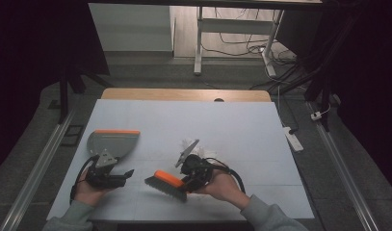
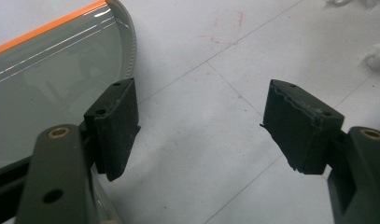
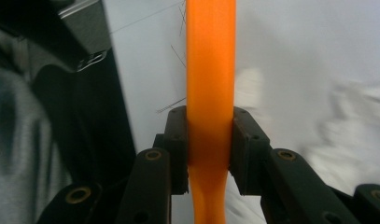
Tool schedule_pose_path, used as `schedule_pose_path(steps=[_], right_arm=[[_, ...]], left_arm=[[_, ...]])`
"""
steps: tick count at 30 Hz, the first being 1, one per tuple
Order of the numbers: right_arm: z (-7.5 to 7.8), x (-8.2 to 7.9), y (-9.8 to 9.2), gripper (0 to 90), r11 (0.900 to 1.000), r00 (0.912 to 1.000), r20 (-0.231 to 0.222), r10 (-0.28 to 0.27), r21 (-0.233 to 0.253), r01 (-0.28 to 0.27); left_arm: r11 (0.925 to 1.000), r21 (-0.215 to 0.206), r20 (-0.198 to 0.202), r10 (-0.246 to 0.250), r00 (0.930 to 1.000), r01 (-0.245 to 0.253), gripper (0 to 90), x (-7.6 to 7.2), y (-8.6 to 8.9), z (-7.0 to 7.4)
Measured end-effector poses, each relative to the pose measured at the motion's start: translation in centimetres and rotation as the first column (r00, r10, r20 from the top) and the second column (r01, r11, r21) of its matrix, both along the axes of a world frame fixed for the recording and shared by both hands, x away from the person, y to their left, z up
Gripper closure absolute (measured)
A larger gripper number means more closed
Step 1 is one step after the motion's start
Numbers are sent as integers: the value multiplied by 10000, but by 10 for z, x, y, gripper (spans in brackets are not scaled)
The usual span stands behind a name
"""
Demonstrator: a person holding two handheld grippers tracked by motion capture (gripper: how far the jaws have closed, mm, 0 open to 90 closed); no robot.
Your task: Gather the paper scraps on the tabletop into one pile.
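While right claw (image 3: 210, 140) pinches smooth orange brush (image 1: 168, 184), left claw (image 2: 201, 126) gapes beside grey dustpan (image 1: 112, 143).

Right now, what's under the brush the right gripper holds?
Under the brush lies bare white table sheet; its bristles hide the strip directly beneath. The right gripper clamps the orange handle. The crumpled white scraps lie apart, beyond it, and the dustpan sits to the left.
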State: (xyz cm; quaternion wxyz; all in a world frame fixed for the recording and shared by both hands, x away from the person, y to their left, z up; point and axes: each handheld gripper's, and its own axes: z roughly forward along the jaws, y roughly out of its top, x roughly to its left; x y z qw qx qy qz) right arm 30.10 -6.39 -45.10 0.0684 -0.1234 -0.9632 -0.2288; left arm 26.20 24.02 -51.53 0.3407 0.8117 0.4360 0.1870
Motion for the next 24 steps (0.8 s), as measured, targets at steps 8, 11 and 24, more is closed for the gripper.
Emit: schedule_pose_path(steps=[8,11,24], right_arm=[[-4,16,4,703,9933,9962,256,-830,-779,848],[-1,32,-9,703,9837,9847,796,-1552,-790,1614],[56,35,-74,703,9673,9592,1433,-2439,1070,2300]], left_arm=[[10000,15,12,-44,10000,44,279,0,0,0],[10000,25,-9,-23,10000,23,279,0,0,0],[10000,44,-18,-8,10000,8,278,0,0,-1]])
